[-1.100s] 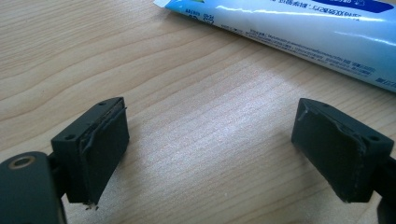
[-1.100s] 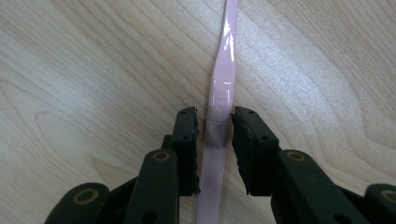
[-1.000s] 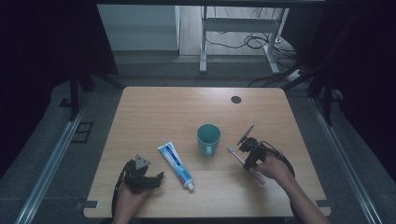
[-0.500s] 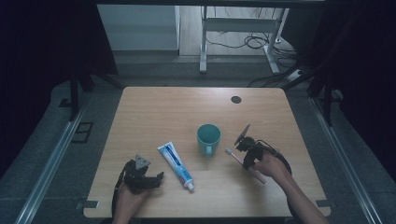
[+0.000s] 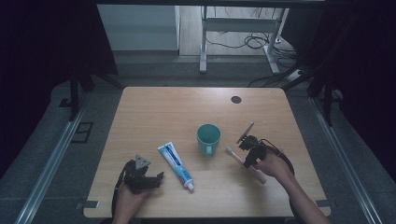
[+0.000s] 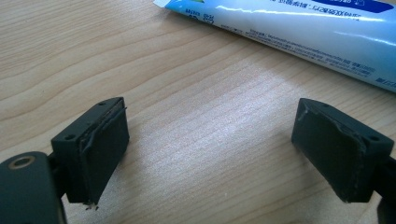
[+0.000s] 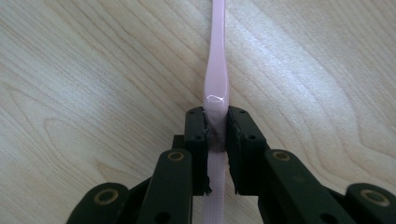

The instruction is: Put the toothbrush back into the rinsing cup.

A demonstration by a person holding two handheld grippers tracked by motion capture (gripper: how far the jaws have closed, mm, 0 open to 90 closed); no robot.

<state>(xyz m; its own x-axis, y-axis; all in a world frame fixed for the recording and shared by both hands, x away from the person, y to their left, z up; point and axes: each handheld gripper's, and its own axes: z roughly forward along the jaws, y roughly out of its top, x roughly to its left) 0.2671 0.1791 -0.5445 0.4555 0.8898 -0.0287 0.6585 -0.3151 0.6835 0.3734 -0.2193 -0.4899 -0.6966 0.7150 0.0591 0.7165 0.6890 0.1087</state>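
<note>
Right gripper (image 7: 216, 140): jaws have just been closing and now pinch the pink toothbrush (image 7: 216, 84) at mid-handle, pads pressed on both sides. The brush lies flat on the table (image 7: 93, 70), so it is gripped but not lifted. In the high view it sits just right of the teal cup (image 5: 208, 138), brush head toward the cup, tail end under the right hand (image 5: 271, 163).

Left gripper (image 6: 224, 154): jaws wide apart, nothing between them, bare wood below. The toothpaste tube (image 6: 299, 32) lies just beyond the tips, untouched.

Judgement: early stage. Grasp on the brush looks done; lifting it and carrying it, likely to the cup, remains. Toothpaste not yet handled.
</note>
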